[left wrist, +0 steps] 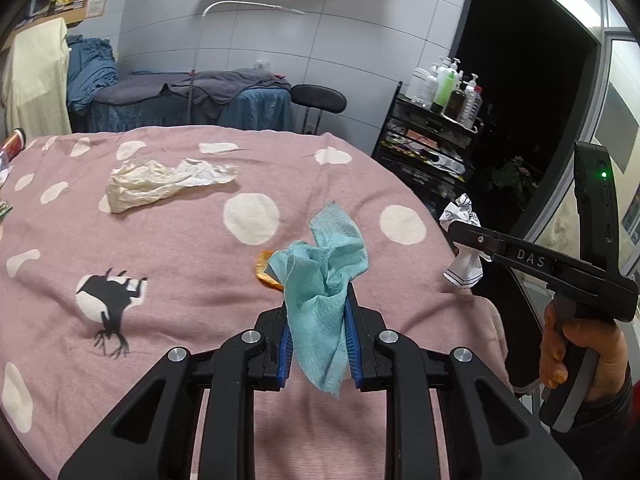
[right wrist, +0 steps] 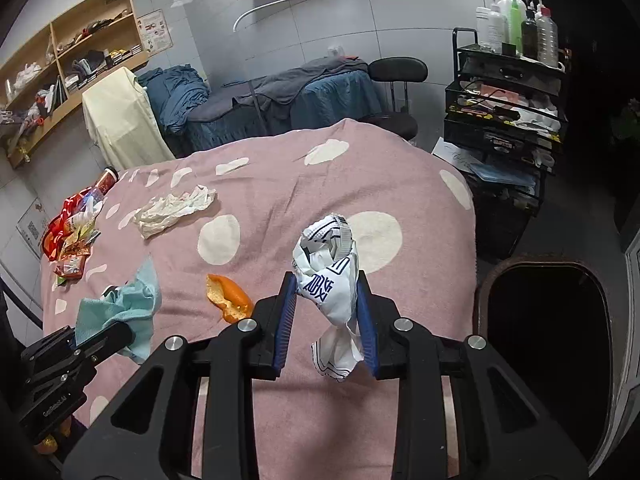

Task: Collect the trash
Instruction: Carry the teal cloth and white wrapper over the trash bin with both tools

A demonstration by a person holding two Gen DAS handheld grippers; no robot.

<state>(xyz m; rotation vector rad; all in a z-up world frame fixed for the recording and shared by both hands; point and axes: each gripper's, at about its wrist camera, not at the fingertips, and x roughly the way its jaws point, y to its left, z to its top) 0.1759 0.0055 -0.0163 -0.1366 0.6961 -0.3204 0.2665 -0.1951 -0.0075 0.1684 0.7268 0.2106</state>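
The left tongs (left wrist: 318, 320) are closed on a crumpled light-blue paper towel (left wrist: 324, 272), which fills the gap between the blue pads and hangs out below them. The right tongs (right wrist: 328, 312) are closed in the same way on a crumpled white paper wrapper with dark blue print (right wrist: 330, 276). Both pieces are lifted above the pink cloth with white dots (left wrist: 180, 240) that covers the surface.

The step in hand seems to be carrying both pieces to the dark open bin (right wrist: 548, 344), which stands just beside the right edge of the surface. To do it well, the person should keep both grips tight, because the soft paper can slip out. Each piece should be brought fully over the opening before it is released, the right one first since it is nearer.

More trash is lying on the cloth: an orange peel (right wrist: 228, 296) near the front, a crumpled cream-white paper (left wrist: 160, 184) further back, and colourful snack wrappers (right wrist: 72, 236) at the left edge. Behind the surface there are a bed with blue covers (right wrist: 280, 96), wooden shelves (right wrist: 68, 60) and a black cart with bottles (right wrist: 508, 92).
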